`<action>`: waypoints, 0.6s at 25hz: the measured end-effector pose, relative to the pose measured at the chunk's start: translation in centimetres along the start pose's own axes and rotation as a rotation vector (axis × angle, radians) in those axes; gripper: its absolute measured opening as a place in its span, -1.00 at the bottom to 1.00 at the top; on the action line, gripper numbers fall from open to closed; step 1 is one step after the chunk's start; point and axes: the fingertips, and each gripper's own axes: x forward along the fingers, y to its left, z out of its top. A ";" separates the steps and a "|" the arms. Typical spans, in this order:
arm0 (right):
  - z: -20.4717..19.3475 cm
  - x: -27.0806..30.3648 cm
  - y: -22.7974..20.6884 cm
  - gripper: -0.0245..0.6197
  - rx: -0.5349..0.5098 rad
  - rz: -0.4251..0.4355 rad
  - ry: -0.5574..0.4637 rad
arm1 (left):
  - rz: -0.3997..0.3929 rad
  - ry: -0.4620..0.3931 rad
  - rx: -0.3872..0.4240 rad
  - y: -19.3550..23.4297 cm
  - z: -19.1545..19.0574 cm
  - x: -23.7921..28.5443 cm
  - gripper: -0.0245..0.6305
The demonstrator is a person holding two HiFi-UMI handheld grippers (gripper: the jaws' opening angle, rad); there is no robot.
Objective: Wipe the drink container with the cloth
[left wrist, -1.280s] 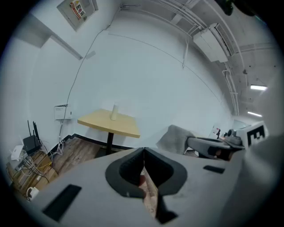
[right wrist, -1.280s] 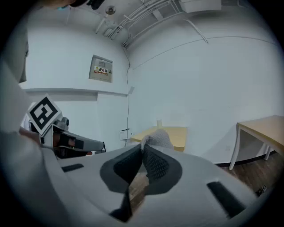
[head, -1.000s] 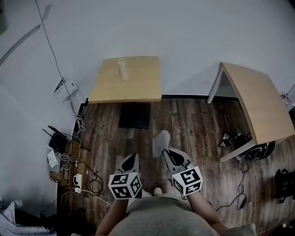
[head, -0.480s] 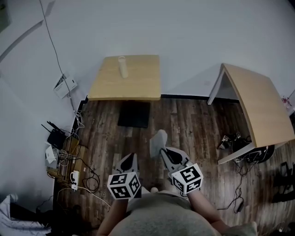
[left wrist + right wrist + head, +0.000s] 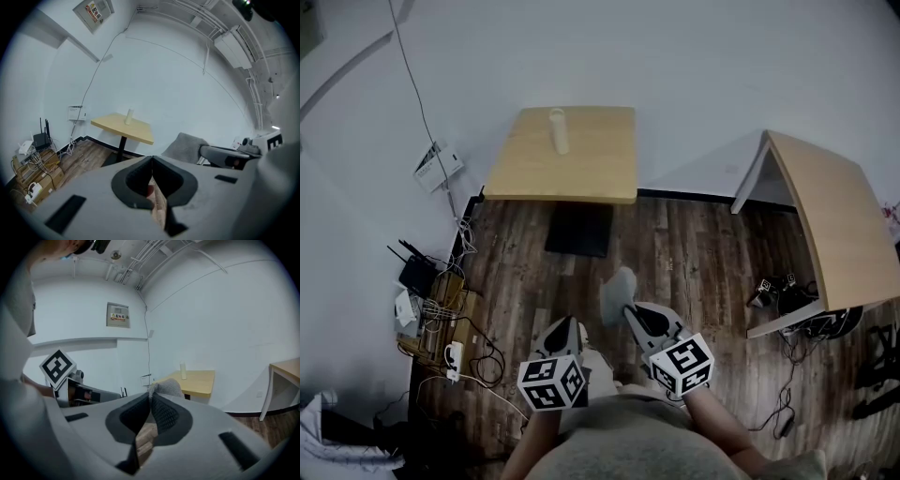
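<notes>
Small square wooden table against a white wall, on a single dark pedestal base. On the table, towards its wall-side edge and left of its middle, an upright pale drink container; possibly a tall cup or a bottle, too small to tell which. Nothing touching the container.

On the near side of the table, well apart from it and over dark wood-plank floor, two hand-held grippers side by side, each with a black-and-white marker cube at the rear. Left gripper pointed towards the table, jaws pressed together with nothing between them. Right gripper likewise aimed at the table, jaws pinching a grey cloth, the loose bulk of the cloth bunched beyond the jaw tips, on the table's side of them.

Left of the table, along the wall: a black router with upright aerials, cardboard boxes and a tangle of cables. Right of the table, a second, larger wooden table.
</notes>
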 end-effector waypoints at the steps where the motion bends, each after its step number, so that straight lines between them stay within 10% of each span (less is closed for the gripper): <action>1: -0.1 0.5 -0.1 -0.90 -0.003 0.003 0.006 | -0.002 0.002 0.000 0.2 0.1 0.4 -0.92; 15: 4.3 11.3 -7.0 -0.90 -0.019 -0.053 0.019 | -0.052 0.007 -0.006 4.7 7.2 10.7 -0.92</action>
